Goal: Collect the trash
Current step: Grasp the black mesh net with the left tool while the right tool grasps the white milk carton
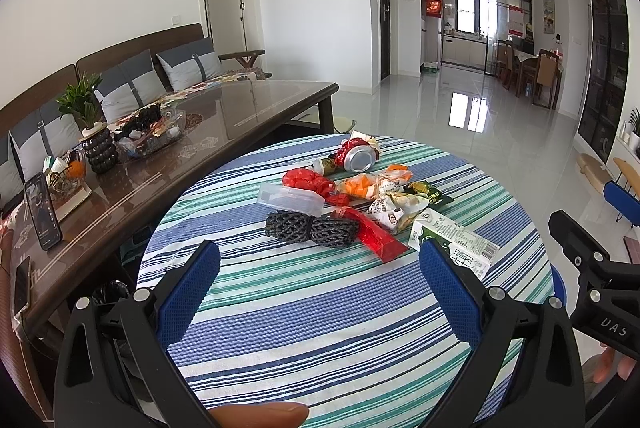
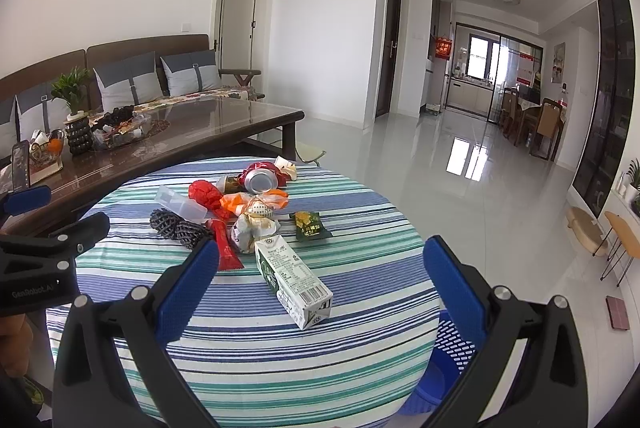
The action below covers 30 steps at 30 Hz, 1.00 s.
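while the left gripper (image 1: 319, 260) hangs above the near part of the round table (image 1: 360, 328), its blue-padded fingers (image 1: 188, 292) stand wide apart with nothing between them. seen from the left wrist, the trash lies in a loose cluster on the far half of the striped cloth: a black foam net (image 1: 312, 230) nearest, a clear plastic box (image 1: 291, 200) just behind it, a red plastic bag (image 1: 308, 182) touching the box, a long red wrapper (image 1: 374, 234) beside the net, a crushed can (image 1: 358, 156) at the far edge, orange and white wrappers (image 1: 384, 196) in the middle, a green packet (image 1: 428, 193) to the right, and a milk carton (image 1: 452, 240) lying flat, partly hidden by the right-hand finger. a fingertip (image 1: 260, 414) shows at the bottom edge, and the other tool's black frame enters at far right. a brown coffee table (image 1: 224, 112) stands beyond on the left. from the right wrist, the right gripper (image 2: 320, 268) is likewise spread wide and empty, hovering over the table's near edge. the milk carton (image 2: 294, 278) lies between its fingers in the picture, flat on the cloth and untouched. the green packet (image 2: 308, 226) sits just behind it, apart from the pile. a blue perforated basket (image 2: 448, 360) stands on the floor beside the table, lower right, partly hidden by the right finger. the left tool's frame shows at the left edge.
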Tool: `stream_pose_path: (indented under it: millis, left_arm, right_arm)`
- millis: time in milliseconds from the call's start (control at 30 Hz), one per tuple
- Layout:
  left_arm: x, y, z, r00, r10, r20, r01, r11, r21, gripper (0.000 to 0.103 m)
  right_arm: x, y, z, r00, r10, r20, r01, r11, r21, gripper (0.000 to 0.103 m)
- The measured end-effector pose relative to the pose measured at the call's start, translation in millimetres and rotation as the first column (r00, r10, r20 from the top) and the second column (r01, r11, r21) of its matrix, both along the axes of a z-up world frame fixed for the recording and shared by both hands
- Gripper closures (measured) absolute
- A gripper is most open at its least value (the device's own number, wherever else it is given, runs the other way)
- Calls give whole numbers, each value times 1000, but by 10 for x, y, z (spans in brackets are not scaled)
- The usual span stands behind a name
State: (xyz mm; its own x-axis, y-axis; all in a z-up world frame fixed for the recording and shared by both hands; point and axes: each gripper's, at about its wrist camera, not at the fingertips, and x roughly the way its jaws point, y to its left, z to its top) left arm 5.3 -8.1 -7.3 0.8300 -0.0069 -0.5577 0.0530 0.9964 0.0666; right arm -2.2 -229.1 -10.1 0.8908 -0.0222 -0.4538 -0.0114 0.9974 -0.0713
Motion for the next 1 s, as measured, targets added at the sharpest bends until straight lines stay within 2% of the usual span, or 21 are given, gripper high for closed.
stream_pose_path:
  millis: [100,233,367,467,567,600,700,833,900,1000]
  left_arm:
    - [39,59,-108,1000,-8,-15,8,1000,-14,4]
    - [150,213,-298,998,5,-58,-4,1000,3,4]
    - [313,512,-572,989,16,-150,-24,998,-49,4]
    - [429,670,-805,974,35,-224,-45,998,-39,4]
    - [550,782,-980,956,30,-292,-56,995,-81,4]
    - [596,794,-1021,952,15,-304,-47,994,-97,4]
    - [739,767,-1055,957,13,-290,-30,998,-53,4]
    - [1112,843,-994,959,-104,-264,90,994,-67,4]
    - [1344,867,-971,947,-186,-262,175,982,-66,4]
    - [1702,866,-993,917,-294,-270,293,955,-46,4]
  right_arm:
    - [33,-28,-31,1000,-1,-12,1,1000,13,5]
    - [86,-58,-98,999,-4,-33,4,1000,8,5]
    - [183,-92,-238,997,23,-76,-24,1000,-6,5]
    - [297,-109,-382,990,53,-128,-55,998,-12,5]
    - [428,-111,-524,979,86,-183,-89,996,-10,5]
    - [474,-103,-576,973,102,-206,-106,994,-8,5]
    - [613,-79,-719,955,142,-261,-149,989,-6,5]
    - [724,-72,-843,936,174,-306,-180,984,7,5]
    - [753,-78,-886,931,184,-314,-185,982,26,5]
    - [850,-84,-957,920,192,-341,-188,981,46,5]
